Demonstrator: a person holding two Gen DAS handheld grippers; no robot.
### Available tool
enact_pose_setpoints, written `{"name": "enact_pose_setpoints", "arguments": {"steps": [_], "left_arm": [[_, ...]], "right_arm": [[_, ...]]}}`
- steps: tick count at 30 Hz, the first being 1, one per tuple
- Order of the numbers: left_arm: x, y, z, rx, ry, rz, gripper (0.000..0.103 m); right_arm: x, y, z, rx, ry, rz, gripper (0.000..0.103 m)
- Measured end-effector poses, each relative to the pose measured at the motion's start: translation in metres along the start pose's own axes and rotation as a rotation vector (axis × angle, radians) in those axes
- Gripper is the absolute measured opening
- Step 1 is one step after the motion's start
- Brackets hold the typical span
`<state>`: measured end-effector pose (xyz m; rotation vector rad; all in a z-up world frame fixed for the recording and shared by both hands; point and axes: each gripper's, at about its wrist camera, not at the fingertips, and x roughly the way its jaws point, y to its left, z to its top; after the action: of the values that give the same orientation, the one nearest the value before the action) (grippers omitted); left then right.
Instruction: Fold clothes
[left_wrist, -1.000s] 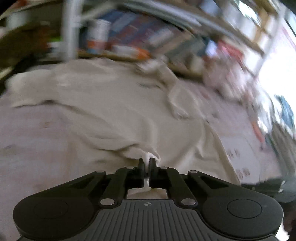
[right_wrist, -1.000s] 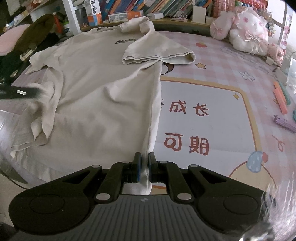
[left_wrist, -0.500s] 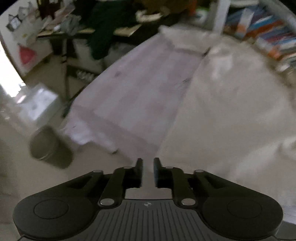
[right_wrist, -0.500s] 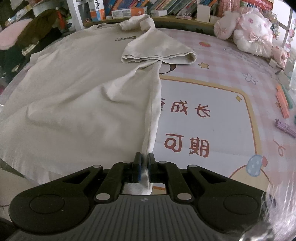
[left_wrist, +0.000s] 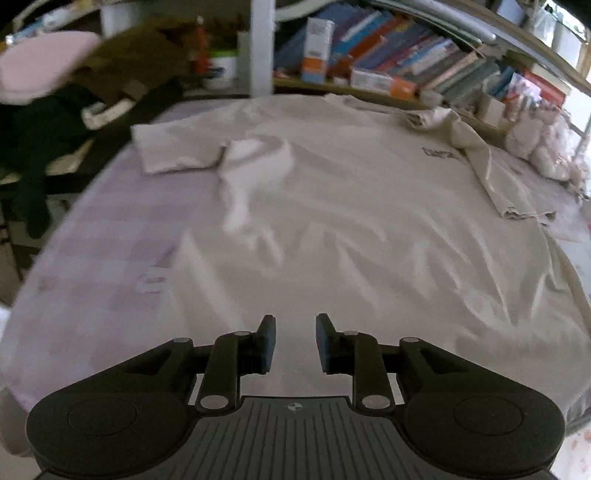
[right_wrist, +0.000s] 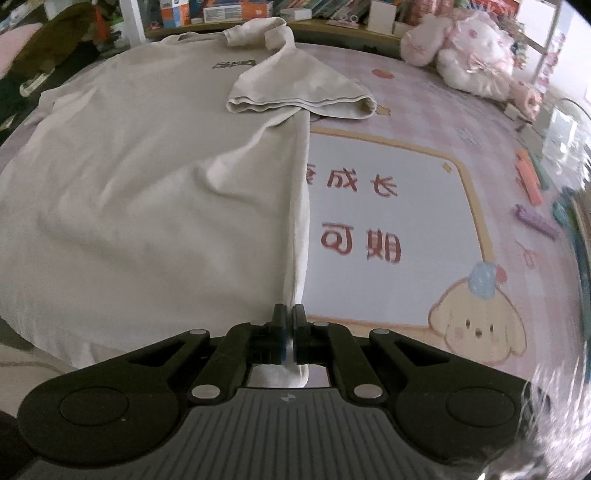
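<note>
Lighting: dim, soft daylight from the upper right, blown out at that edge in both views. Left wrist view: motion-blurred, shelf books (left_wrist: 399, 62) smeared. Right wrist view: sharper, glare streaks along the right rim. Strong fisheye curvature; dark vignetted corners.

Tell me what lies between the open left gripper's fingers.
Only flat cloth of the shirt; the left gripper stands open with nothing pinched, as the left wrist view shows.

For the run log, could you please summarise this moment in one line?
stage: spreading shirt | left hand-held gripper: open, empty, over beige T-shirt | right hand-held gripper: shut on hem corner | right sleeve: folded inward
</note>
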<state>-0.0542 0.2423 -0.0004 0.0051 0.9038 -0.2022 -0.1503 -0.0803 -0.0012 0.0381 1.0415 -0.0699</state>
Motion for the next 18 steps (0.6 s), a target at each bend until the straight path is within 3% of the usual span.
{"name": "enact_pose_setpoints", "arguments": {"steps": [7,18], "left_arm": [[0.02,0.009,0.009,0.032,0.059,-0.065,0.024],[0.017,0.02,0.004,0.076,0.059,-0.131,0.026]], "right_arm": [[-0.01,0.012,-0.012,0.078,0.016,-0.037,0.003],[-0.011,0.017,-0.005,0.154,0.03,-0.097,0.006]]}}
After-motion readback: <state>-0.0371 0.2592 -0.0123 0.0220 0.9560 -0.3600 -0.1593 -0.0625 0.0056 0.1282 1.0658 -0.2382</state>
